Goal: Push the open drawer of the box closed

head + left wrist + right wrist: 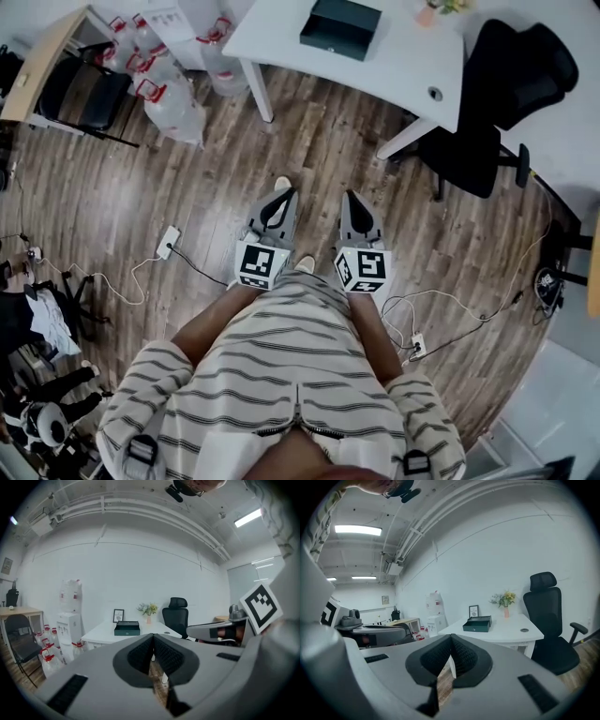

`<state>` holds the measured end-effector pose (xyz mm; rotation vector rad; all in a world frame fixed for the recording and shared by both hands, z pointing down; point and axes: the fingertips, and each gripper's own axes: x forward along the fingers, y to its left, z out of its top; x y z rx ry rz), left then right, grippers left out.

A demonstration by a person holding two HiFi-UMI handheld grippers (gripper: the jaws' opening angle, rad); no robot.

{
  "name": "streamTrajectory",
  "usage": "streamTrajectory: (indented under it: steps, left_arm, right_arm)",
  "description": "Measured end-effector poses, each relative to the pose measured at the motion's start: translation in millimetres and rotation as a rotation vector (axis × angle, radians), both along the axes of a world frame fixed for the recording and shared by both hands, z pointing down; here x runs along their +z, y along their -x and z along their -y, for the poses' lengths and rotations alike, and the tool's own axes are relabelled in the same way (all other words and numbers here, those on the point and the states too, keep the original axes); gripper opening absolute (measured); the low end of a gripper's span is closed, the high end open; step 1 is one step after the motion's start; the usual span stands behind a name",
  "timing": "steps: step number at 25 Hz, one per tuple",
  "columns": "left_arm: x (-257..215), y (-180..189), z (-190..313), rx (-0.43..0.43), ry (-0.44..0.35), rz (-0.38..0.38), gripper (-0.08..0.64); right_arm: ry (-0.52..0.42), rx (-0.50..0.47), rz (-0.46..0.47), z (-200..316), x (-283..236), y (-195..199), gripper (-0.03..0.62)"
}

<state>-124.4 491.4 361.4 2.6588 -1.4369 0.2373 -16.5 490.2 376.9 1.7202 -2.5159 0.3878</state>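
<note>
The dark green box [340, 27] sits on the white table [272, 33], well ahead of me across the wood floor. It also shows small in the left gripper view, box [127, 628], and in the right gripper view, box [477, 624]; its drawer is too far off to make out clearly. I hold both grippers side by side at waist height, pointing toward the table. My left gripper [279, 197] [153, 637] is shut with nothing in it. My right gripper [354, 199] [451, 640] is shut too, also holding nothing.
A black office chair [506, 84] stands at the table's right end. Several water bottles [169, 103] crowd the floor left of the table, by a black chair [84, 94] and a wooden desk [42, 61]. Power strips [169, 242] with cables lie on the floor.
</note>
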Motion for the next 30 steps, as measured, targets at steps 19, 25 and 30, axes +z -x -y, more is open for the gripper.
streamTrajectory:
  steps: [19,25,30]
  left_arm:
    - [-17.5,-11.7,294.5,0.149,0.015,0.002,-0.002]
    - [-18.9,-18.2,367.4,0.184,0.015,-0.001,-0.002]
    - [-9.7,-27.5,400.4,0.196,0.052,0.005,-0.002]
  right_arm:
    - [0.001,0.118,-0.06,271.0,-25.9,-7.7,0.009]
    - [0.017,0.177,-0.028,337.5,-24.7,-15.6,0.009]
    - [0.065,0.202,0.008,370.0,-13.1,-28.1,0.009]
